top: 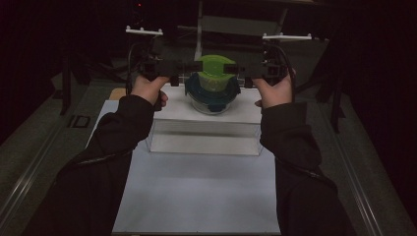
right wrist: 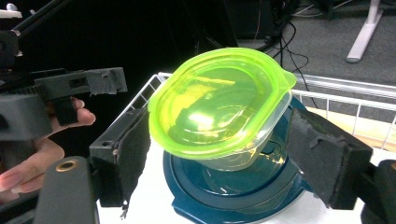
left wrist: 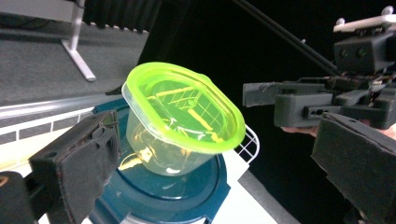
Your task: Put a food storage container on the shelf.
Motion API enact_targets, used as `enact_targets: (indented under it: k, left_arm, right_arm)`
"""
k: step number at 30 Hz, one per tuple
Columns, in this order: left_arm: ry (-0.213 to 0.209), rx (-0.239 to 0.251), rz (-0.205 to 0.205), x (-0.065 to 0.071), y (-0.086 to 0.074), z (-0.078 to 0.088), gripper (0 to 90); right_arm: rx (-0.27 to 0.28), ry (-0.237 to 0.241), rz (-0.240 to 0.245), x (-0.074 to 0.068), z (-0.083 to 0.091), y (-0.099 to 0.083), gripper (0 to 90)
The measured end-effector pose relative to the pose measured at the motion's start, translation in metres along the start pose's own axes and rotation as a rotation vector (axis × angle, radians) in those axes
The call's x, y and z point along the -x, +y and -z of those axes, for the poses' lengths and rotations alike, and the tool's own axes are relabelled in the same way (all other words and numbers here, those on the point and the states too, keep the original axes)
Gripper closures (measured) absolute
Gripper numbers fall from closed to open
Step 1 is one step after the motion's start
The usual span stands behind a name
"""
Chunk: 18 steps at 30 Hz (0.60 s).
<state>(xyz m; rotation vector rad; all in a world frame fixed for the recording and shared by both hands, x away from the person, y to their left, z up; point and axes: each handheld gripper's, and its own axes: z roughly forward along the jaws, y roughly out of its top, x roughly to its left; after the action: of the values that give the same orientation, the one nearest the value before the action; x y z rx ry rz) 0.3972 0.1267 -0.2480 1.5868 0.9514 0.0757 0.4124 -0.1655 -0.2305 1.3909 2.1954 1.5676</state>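
Both hand-held grippers, L (left wrist: 205,154) & R (right wrist: 224,158), clear of green-lidded tub (right wrist: 219,105).

High view overhead, gripper views close — sharing green-lidded container (top: 215,73)

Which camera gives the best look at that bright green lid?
The right gripper view: the green lid faces the camera nearly whole and close. The left gripper view shows it tilted, partly edge-on; in the high view it is small and crossed by the grippers.

White table (top: 196,196), clear box (top: 204,135) standing on it
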Motion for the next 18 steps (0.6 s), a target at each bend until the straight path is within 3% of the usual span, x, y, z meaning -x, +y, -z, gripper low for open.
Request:
enact_targets:
  k: [4,9,15,18]
  left_arm:
    - [0.033,-0.002,-0.053,0.006,-0.008,0.000,0.8]
    - [0.038,-0.005,-0.092,0.010,-0.019,0.002,0.8]
    - [0.022,-0.002,-0.146,0.015,-0.037,0.010,0.8]
    - [-0.001,0.001,-0.202,0.022,-0.048,0.017,0.8]
  right_arm:
    - [0.001,0.004,0.008,-0.003,0.003,-0.003,21.0]
    - [-0.001,0.017,0.022,-0.006,0.006,-0.012,19.9]
    - [0.002,0.038,0.029,-0.006,0.012,-0.030,19.9]
    - [0.004,0.038,0.041,-0.004,0.018,-0.043,20.0]
